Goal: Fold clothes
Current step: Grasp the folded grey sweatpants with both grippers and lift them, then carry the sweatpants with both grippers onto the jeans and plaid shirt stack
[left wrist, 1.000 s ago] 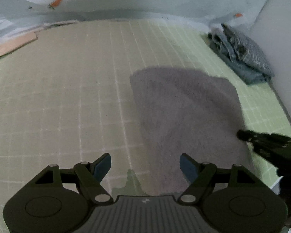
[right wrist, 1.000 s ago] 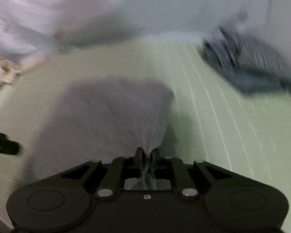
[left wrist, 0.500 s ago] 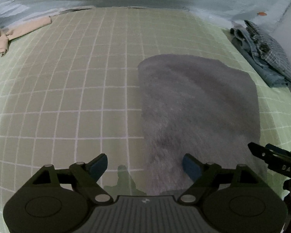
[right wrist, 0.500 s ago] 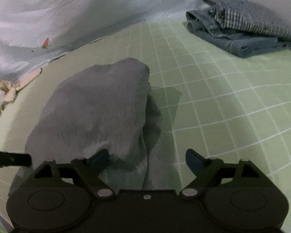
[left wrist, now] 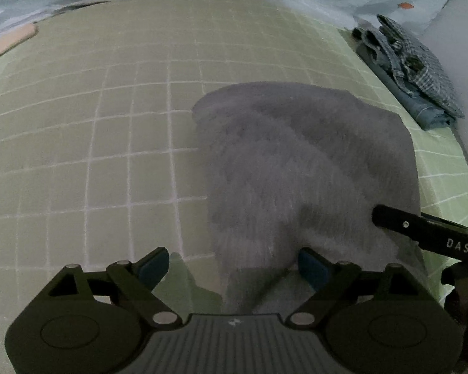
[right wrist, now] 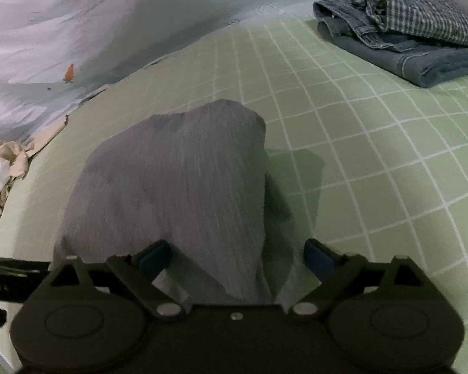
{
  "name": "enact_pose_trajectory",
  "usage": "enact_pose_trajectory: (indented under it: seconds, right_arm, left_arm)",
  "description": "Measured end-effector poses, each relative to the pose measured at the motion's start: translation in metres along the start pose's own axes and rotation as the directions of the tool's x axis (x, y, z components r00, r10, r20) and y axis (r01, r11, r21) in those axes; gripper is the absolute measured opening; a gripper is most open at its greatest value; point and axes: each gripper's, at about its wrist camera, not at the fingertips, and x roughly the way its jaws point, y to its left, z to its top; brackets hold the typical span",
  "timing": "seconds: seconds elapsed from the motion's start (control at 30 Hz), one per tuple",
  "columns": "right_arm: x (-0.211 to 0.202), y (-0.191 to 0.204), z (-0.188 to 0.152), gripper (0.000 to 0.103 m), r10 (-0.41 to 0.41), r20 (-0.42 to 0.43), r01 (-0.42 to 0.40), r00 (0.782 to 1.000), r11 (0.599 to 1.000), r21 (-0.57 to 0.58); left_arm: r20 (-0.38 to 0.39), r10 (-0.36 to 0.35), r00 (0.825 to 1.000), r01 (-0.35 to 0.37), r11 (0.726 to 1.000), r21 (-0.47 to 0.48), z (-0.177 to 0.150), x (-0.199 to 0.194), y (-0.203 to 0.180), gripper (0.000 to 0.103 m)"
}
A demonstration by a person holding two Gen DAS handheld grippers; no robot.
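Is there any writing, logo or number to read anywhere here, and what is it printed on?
"DAS": white letters on the black finger of the right gripper, at the right edge of the left wrist view.
A small pale mark on the ribbed body of the left gripper: too small to read.
Faint marks on the left gripper's finger at the left edge of the right wrist view: too blurred to read.
The pale sheet bears carrot pictures, no words.

Two matching black tools. Left gripper point(left wrist: 234, 266): blue pads point(left wrist: 312, 268) at the fingertips, angular black linkages behind them, silver rivets at the pivots, round embossed discs at both rear corners, ribbed grey plate between. Right gripper point(right wrist: 237, 257): same build, plain black centre with one small screw; white "DAS" lettering along its side.
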Motion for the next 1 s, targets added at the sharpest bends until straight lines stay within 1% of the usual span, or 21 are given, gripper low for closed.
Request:
enact_pose_trajectory:
  seconds: [0.13, 0.2, 0.27, 0.3, 0.33, 0.37, 0.43, 0.47, 0.5, 0.53, 0.57, 0.6, 0.67, 0.7, 0.8, 0.87, 0.93, 1.0]
  right_arm:
    - [0.009, 0.010, 0.005, 0.098, -0.036, -0.002, 0.036, 0.999, 0.999, 0.001]
    - [0.012, 0.017, 0.006, 0.097, -0.048, -0.006, 0.048, 0.999, 0.999, 0.002]
    - [0.013, 0.022, 0.006, 0.095, -0.040, -0.008, 0.040, 0.999, 0.999, 0.014]
    - [0.013, 0.025, 0.006, 0.091, -0.033, -0.012, 0.034, 0.999, 0.999, 0.019]
    - [0.013, 0.028, 0.006, 0.083, -0.019, -0.019, 0.020, 1.000, 1.000, 0.015]
    - [0.013, 0.030, 0.007, 0.078, -0.019, -0.025, 0.020, 1.000, 1.000, 0.011]
    - [0.012, 0.032, 0.007, 0.060, -0.015, -0.037, 0.015, 0.999, 1.000, 0.008]
    - [0.012, 0.032, 0.007, 0.056, -0.010, -0.040, 0.011, 0.999, 1.000, 0.013]
    - [0.012, 0.032, 0.006, 0.048, -0.004, -0.040, 0.005, 0.999, 1.000, 0.022]
    - [0.011, 0.031, 0.004, 0.039, 0.003, -0.032, -0.002, 0.999, 0.999, 0.032]
    - [0.009, 0.029, 0.003, 0.035, 0.010, -0.024, -0.009, 1.000, 0.999, 0.042]
    - [0.007, 0.029, 0.001, 0.031, 0.014, -0.013, -0.013, 1.000, 0.999, 0.046]
    - [0.000, 0.028, -0.003, 0.028, 0.030, 0.014, -0.030, 0.999, 0.999, 0.038]
    - [-0.003, 0.029, -0.003, 0.027, 0.045, 0.021, -0.045, 0.999, 0.998, 0.035]
    - [-0.025, 0.027, -0.003, 0.026, 0.103, 0.051, -0.104, 0.993, 0.994, 0.013]
    - [-0.039, 0.021, -0.002, 0.026, 0.111, 0.068, -0.110, 0.992, 0.994, -0.014]
    - [-0.054, 0.004, 0.002, 0.026, 0.127, 0.087, -0.127, 0.988, 0.992, -0.013]
    - [-0.068, -0.022, 0.007, 0.026, 0.156, 0.102, -0.159, 0.982, 0.987, 0.021]
  left_arm:
    - [-0.021, -0.050, 0.999, 0.051, 0.999, 0.015, 0.009, 0.010, -0.002, 0.091]
    - [-0.024, -0.072, 0.997, 0.073, 0.996, 0.042, 0.013, 0.014, -0.003, 0.091]
    - [-0.026, -0.096, 0.995, 0.097, 0.993, 0.062, 0.017, 0.016, -0.004, 0.091]
    - [-0.030, -0.107, 0.994, 0.109, 0.992, 0.058, 0.017, 0.016, -0.004, 0.090]
    - [-0.029, -0.120, 0.992, 0.122, 0.991, 0.052, 0.017, 0.016, -0.003, 0.090]
    - [-0.026, -0.131, 0.991, 0.132, 0.990, 0.053, 0.017, 0.016, -0.004, 0.088]
    - [-0.022, -0.153, 0.988, 0.154, 0.987, 0.055, 0.017, 0.016, -0.005, 0.076]
    - [-0.021, -0.164, 0.986, 0.165, 0.985, 0.056, 0.017, 0.015, -0.006, 0.069]
    - [-0.019, -0.175, 0.984, 0.176, 0.983, 0.058, 0.017, 0.015, -0.008, 0.064]
    - [-0.011, -0.170, 0.985, 0.170, 0.984, 0.060, 0.016, 0.014, -0.009, 0.060]
    - [-0.003, -0.165, 0.986, 0.165, 0.984, 0.063, 0.014, 0.013, -0.011, 0.051]
    - [0.010, -0.166, 0.986, 0.165, 0.984, 0.062, 0.013, 0.012, -0.012, 0.040]
    - [0.028, -0.172, 0.985, 0.169, 0.983, 0.069, 0.010, 0.004, -0.019, 0.029]
    - [0.039, -0.172, 0.984, 0.168, 0.983, 0.080, 0.009, -0.001, -0.024, 0.027]
    - [0.070, -0.190, 0.979, 0.185, 0.980, 0.071, 0.009, -0.018, -0.043, 0.025]
    - [0.087, -0.190, 0.978, 0.184, 0.981, 0.064, 0.008, -0.026, -0.059, 0.025]
    - [0.112, -0.185, 0.976, 0.177, 0.981, 0.076, 0.007, -0.033, -0.082, 0.025]
    - [0.136, -0.181, 0.974, 0.171, 0.982, 0.085, 0.007, -0.037, -0.112, 0.025]
